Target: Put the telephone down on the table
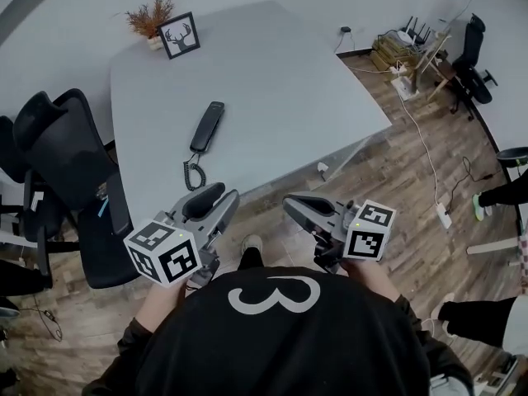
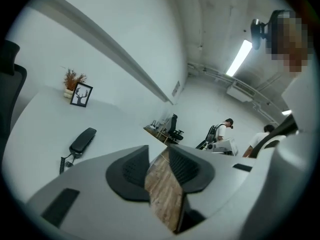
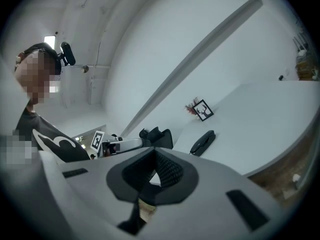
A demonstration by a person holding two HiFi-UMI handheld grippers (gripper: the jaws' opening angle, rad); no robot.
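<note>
Over at eleven o'clock on the table (image 1: 280,81) the telephone handset (image 1: 206,127) is lying free, so I am judging the job done and needing no further move, holding my left claw (image 1: 221,200) slightly open and empty and my right claw (image 1: 293,205) closed on nothing.

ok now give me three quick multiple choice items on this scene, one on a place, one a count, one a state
1. Where does the telephone lie?
A) on a shelf
B) on the table
C) in a drawer

2. How many picture frames stand on the table?
A) one
B) three
C) none

3. How do the left gripper's jaws stand?
A) clamped on the telephone
B) clamped on a cable
C) apart, nothing between them

Answers:
1 B, the telephone rests flat on the grey top.
2 A, a single deer picture frame stands at the far corner.
3 C, only the floor shows in the gap between its pads.
</note>
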